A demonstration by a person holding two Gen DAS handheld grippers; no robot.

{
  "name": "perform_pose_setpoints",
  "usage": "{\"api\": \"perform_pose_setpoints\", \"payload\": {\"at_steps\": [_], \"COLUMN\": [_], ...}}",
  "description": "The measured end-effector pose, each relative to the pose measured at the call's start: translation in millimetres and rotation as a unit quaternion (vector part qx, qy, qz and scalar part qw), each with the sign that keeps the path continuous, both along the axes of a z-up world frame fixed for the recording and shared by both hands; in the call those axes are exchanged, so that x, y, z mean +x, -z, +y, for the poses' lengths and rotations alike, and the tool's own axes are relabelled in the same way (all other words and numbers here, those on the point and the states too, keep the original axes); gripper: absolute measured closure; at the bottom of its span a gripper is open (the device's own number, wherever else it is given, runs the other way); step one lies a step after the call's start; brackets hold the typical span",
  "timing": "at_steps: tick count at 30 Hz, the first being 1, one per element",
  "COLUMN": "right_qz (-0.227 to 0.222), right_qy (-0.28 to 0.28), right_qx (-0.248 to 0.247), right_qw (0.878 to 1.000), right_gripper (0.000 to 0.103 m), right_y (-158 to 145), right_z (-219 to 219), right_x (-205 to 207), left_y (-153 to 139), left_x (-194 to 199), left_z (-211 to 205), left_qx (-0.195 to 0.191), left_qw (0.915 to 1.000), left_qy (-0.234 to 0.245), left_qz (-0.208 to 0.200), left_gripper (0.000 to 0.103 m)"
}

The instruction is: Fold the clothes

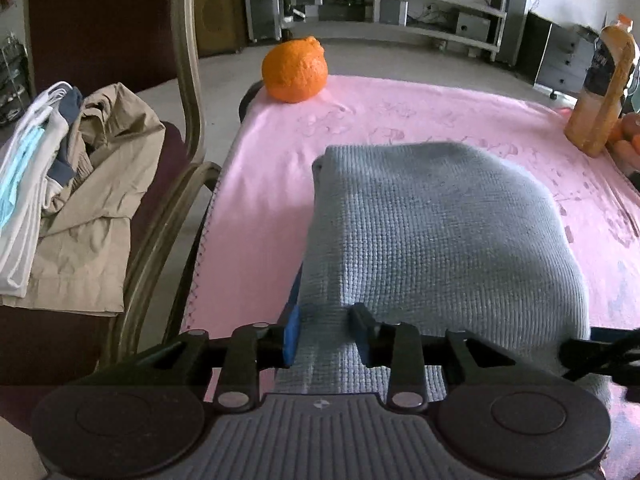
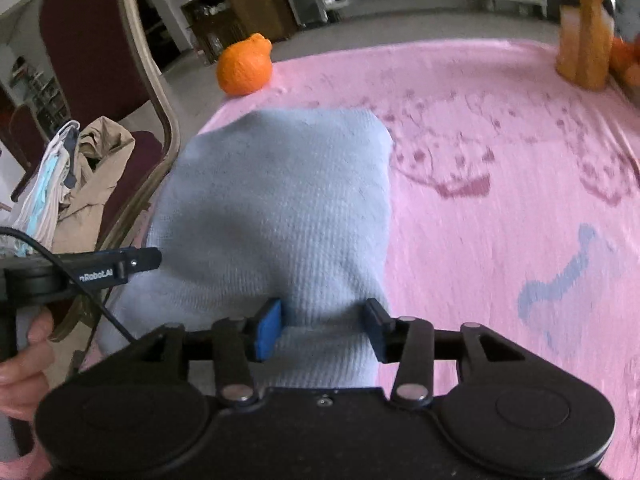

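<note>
A grey-blue knit garment lies folded on the pink tablecloth, its near edge hanging toward me. My left gripper is shut on the garment's near left edge, cloth pinched between the blue pads. In the right wrist view the same garment fills the middle, and my right gripper is shut on its near right edge. The left gripper's finger shows at the left of that view, against the garment's left side.
An orange fruit sits at the table's far left corner. A juice bottle and small fruits stand at the far right. A chair left of the table holds a pile of clothes.
</note>
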State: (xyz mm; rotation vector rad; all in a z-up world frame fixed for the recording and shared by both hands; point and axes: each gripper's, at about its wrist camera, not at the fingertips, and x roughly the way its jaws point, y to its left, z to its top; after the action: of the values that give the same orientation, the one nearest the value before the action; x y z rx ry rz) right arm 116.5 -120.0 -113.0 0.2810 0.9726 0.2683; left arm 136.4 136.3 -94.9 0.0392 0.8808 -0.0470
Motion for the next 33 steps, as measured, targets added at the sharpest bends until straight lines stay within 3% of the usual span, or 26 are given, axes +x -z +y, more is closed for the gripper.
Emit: {"api": "perform_pose_setpoints", "payload": {"at_steps": [5, 7, 8, 9, 12, 16, 20, 23, 27, 31, 33], "right_qz": [-0.015, -0.028, -0.033, -0.036, -0.021, 0.004, 0.0, -0.01, -0.02, -0.024, -0.027], "right_qy": [0.015, 0.015, 0.009, 0.002, -0.018, -0.026, -0.039, -0.037, -0.017, 0.008, 0.025], "right_qx": [0.058, 0.067, 0.068, 0.069, 0.049, 0.012, 0.009, 0.009, 0.021, 0.064, 0.085], "right_qw": [0.998, 0.997, 0.997, 0.997, 0.998, 1.0, 0.999, 0.999, 0.999, 0.998, 0.996], "right_gripper": [0.059, 0.068, 0.082, 0.086, 0.087, 0.095, 0.087, 0.073, 0.072, 0.072, 0.072], "right_y": [-25.5, -33.2, -34.1, -34.4, -17.4, 9.1, -6.2, -31.1, -57.6, -76.1, -81.4], "right_z": [-20.1, -21.9, -20.0, -17.7, -4.3, 10.9, 8.8, -5.8, -29.0, -45.4, -47.9], "right_x": [-25.0, -33.6, -36.1, -38.0, -32.4, -24.1, -30.5, -34.8, -25.6, 5.0, 24.4], "left_y": [-19.2, -20.6, -16.6, -11.8, 7.2, 8.0, -2.3, -21.5, -57.7, -74.7, -65.6], "left_x": [-39.0, -51.7, -53.1, -53.4, -43.7, -42.5, -50.5, -56.9, -46.8, -5.1, 20.1], "left_z": [13.6, 10.0, 5.3, 0.2, -5.5, -1.7, 4.3, 7.2, -2.0, -22.9, -30.4], "left_qx": [-0.074, -0.083, -0.066, -0.045, 0.011, 0.007, -0.025, -0.077, -0.114, -0.074, -0.059], "left_qw": [0.9968, 0.9958, 0.9974, 0.9987, 0.9993, 0.9989, 0.9989, 0.9963, 0.9884, 0.9914, 0.9939], "left_qy": [0.005, 0.022, 0.022, 0.02, -0.006, -0.011, 0.005, 0.039, 0.08, 0.07, 0.061], "left_qz": [-0.028, -0.03, -0.021, -0.01, 0.036, 0.045, 0.04, 0.002, -0.06, -0.082, -0.07], "left_gripper": [0.083, 0.083, 0.083, 0.083, 0.081, 0.079, 0.08, 0.08, 0.08, 0.08, 0.082]}}
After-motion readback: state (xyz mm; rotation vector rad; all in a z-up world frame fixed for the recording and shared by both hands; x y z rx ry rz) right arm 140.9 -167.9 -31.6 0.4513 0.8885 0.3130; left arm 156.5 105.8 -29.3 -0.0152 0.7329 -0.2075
